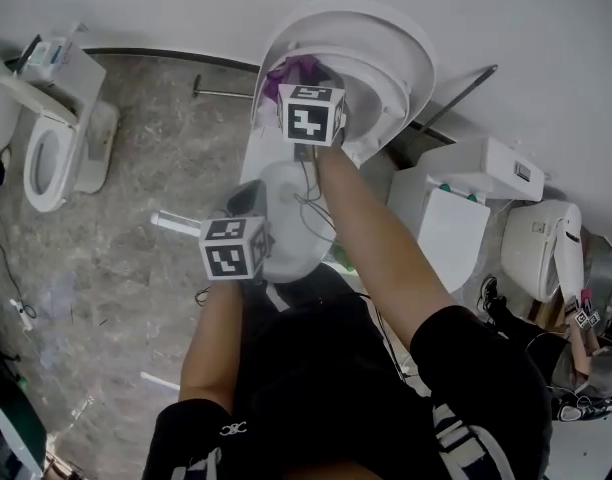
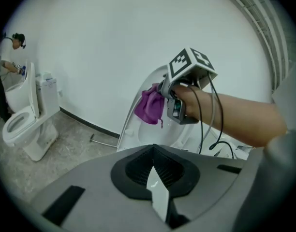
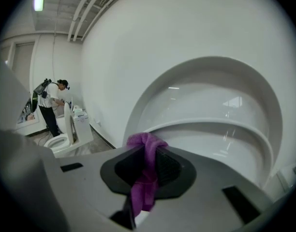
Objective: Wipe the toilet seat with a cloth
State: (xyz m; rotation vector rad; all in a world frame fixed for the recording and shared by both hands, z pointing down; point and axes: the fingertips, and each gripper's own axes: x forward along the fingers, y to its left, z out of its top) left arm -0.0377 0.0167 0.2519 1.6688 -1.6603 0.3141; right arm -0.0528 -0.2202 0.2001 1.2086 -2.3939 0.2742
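My right gripper (image 3: 147,153) is clamped on the purple cloth (image 3: 144,190), just before the raised toilet seat (image 3: 220,146) (the inner arc, I think), with the wall (image 3: 138,42) close behind. My left gripper (image 2: 154,178) is closed and empty. Bare floor (image 1: 136,178) lies to my left, up to another toilet (image 1: 46,153), and more white fixtures (image 1: 456,223) crowd my right.

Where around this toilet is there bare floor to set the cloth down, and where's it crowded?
Bare grey floor lies left of the open toilet, between it and the second toilet, bordered by the metal rod by the wall and the white tube nearer you. The right side is crowded: a tank and more toilets.
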